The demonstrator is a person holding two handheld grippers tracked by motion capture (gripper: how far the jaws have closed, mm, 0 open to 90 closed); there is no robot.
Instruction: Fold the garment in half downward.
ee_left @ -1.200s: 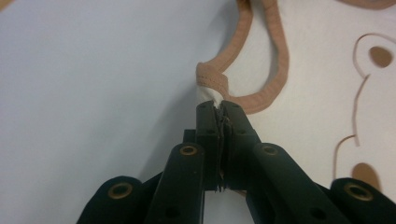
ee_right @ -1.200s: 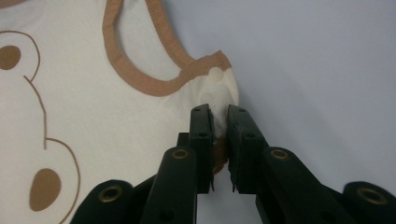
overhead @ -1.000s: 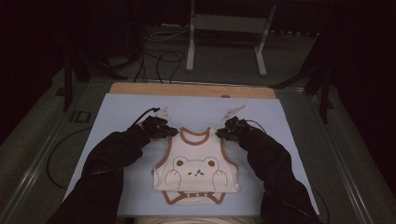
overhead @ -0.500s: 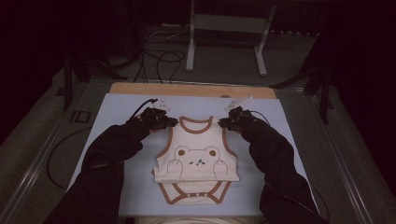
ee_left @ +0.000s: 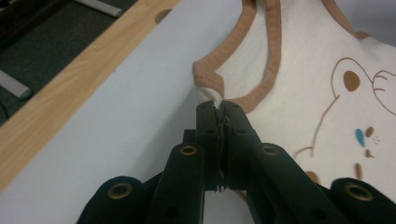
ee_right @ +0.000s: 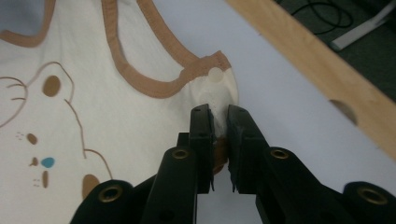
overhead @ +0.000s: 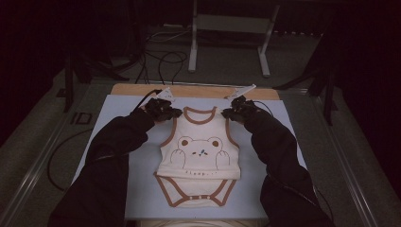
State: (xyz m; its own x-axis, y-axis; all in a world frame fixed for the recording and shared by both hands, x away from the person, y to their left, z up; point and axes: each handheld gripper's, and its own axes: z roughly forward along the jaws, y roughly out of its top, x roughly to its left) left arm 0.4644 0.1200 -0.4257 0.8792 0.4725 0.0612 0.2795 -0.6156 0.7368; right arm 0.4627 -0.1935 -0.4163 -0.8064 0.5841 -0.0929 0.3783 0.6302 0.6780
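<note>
While flat, bodysuit (overhead: 198,153) shoulders pinched by claws.

One bodysuit (overhead: 198,153), two grippers (overhead: 163,109)

Left tongs (ee_left: 219,109) clamped on bodysuit (ee_left: 308,88) shoulder strap, above white mat (ee_left: 116,121).

Both hand-held grippers (overhead: 176,112) (overhead: 229,113) clamped tight, forearms stretched forward.
</note>
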